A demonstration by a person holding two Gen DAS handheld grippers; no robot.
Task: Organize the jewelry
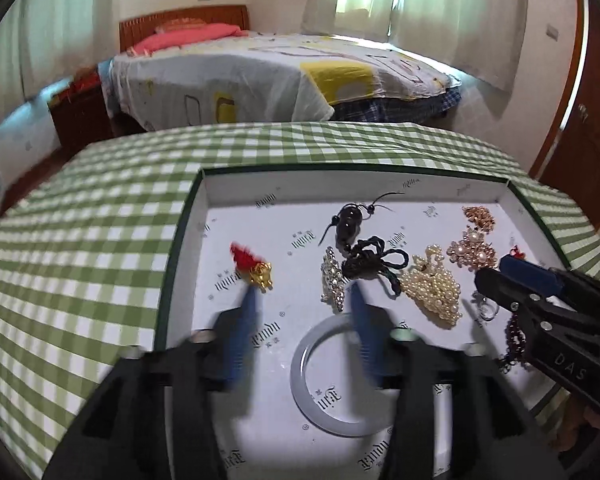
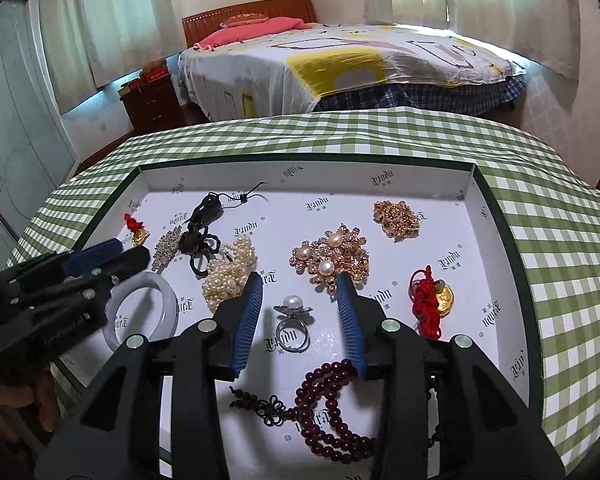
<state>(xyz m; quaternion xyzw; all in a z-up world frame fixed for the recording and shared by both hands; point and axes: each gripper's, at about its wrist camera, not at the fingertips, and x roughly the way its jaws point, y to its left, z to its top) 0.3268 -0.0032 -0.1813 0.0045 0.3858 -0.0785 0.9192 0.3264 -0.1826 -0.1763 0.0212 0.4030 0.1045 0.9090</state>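
A white tray (image 1: 380, 178) with a dark green rim lies on the checked table and holds the jewelry. My left gripper (image 1: 302, 290) is open and empty above the tray, between a gold charm with red tassel (image 1: 256, 270) and a crystal brooch (image 1: 333, 278); a pale jade bangle (image 1: 300, 376) lies under it. My right gripper (image 2: 298, 282) is open and empty above a pearl ring (image 2: 293, 306), with a pearl strand (image 2: 228, 276) to its left and a rose-gold pearl brooch (image 2: 332, 258) ahead. Dark red beads (image 2: 328, 408) lie below it.
The tray also holds a black stone pendant on cord (image 2: 206, 216), a gold chain pile (image 2: 396, 218) and a gold coin charm with red knot (image 2: 430, 300). The green checked tablecloth (image 2: 560, 240) surrounds the tray. A bed (image 2: 340, 68) stands beyond the table.
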